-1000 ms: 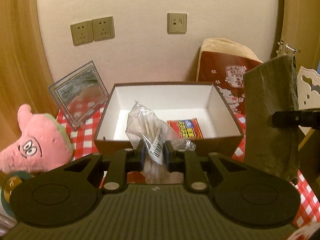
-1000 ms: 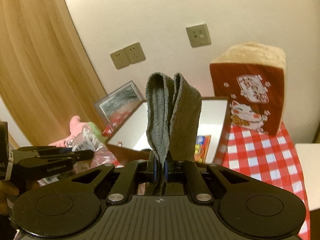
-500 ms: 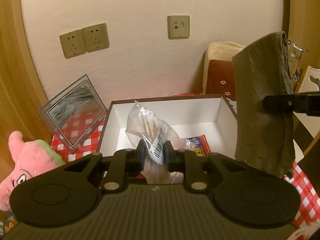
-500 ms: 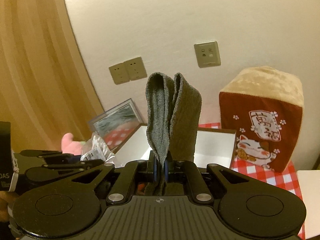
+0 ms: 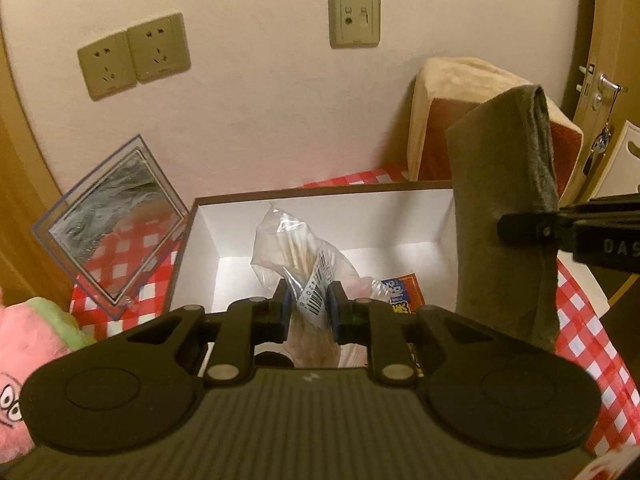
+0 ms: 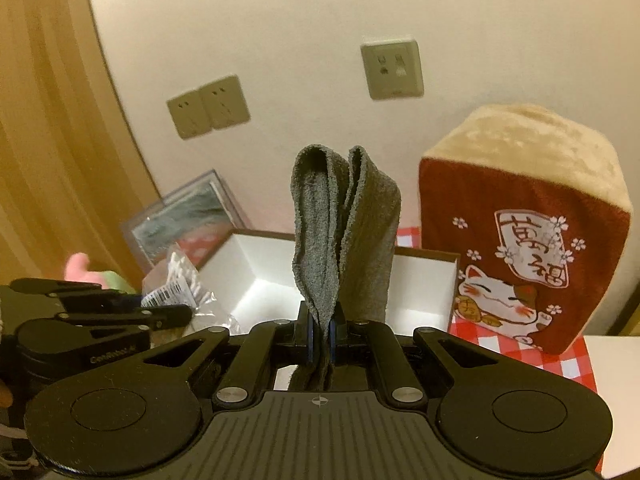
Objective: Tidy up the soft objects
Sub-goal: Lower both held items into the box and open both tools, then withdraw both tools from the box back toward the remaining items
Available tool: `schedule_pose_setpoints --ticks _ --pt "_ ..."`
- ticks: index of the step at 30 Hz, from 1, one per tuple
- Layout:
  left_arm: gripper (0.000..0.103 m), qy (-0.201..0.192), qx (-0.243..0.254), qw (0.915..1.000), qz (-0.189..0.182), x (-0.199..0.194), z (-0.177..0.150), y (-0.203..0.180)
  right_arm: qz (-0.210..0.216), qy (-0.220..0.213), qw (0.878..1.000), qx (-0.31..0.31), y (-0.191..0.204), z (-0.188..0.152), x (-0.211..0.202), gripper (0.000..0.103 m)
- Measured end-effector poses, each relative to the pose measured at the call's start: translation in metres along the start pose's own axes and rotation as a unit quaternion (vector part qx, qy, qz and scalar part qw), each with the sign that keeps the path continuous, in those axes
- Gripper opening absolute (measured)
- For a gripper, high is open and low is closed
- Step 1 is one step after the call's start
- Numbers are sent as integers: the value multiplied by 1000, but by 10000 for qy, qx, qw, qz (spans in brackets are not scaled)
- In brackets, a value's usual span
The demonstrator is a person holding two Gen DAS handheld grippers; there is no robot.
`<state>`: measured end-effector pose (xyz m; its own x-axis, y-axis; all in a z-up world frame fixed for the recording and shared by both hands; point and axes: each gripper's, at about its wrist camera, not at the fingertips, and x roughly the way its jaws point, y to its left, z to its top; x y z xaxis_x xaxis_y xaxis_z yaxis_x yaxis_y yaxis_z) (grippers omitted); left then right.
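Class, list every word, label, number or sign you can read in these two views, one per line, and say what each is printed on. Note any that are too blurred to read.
"萬福": white banner on the red cat cushion.
Barcode label on the plastic bag: digits too small to read.
Orange packet in the box: lettering blurred.
Lettering on the left hand-held gripper: too blurred.
Lettering on the right hand-held gripper: only partly visible.

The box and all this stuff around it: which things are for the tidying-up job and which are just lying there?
For the job:
- grey towel, clamped in the right gripper
- clear plastic bag, clamped in the left gripper
- white box
- pink plush
- cat cushion

Just lying about:
- framed picture
- wall sockets
- checked cloth
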<state>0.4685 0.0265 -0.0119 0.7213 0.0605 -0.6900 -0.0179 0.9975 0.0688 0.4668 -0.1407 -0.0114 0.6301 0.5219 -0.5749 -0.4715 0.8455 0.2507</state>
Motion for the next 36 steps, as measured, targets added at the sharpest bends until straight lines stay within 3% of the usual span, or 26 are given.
schedule_pose_setpoints --ticks 10,11,12,14,15,24,26,28,36 --pt "18 271 17 9995 -185 41 7 -3 -365 277 9989 -83 -12 1 42 9" --pt "18 290 14 9994 -200 42 6 -3 -387 337 9987 -76 -14 1 47 17" --pt "18 312 9 9993 -213 45 6 -3 -428 345 9984 -95 -14 2 50 33" --pt "18 347 18 9991 -230 47 4 -2 -418 288 9986 -143 -15 1 52 54" --pt "18 362 17 9991 -221 49 3 -1 -422 247 9987 -110 -16 1 52 56" --pt "19 430 -7 9987 -255 56 1 3 -396 452 9981 131 -27 -7 56 56" --pt "37 403 7 9989 -239 56 2 2 -349 473 9981 168 -27 -9 55 56" --pt "45 324 7 9992 -236 54 4 2 -331 484 9981 190 -27 -11 52 56" --pt "51 306 -134 9992 -213 44 5 10 -213 474 9984 218 -26 -14 40 56"
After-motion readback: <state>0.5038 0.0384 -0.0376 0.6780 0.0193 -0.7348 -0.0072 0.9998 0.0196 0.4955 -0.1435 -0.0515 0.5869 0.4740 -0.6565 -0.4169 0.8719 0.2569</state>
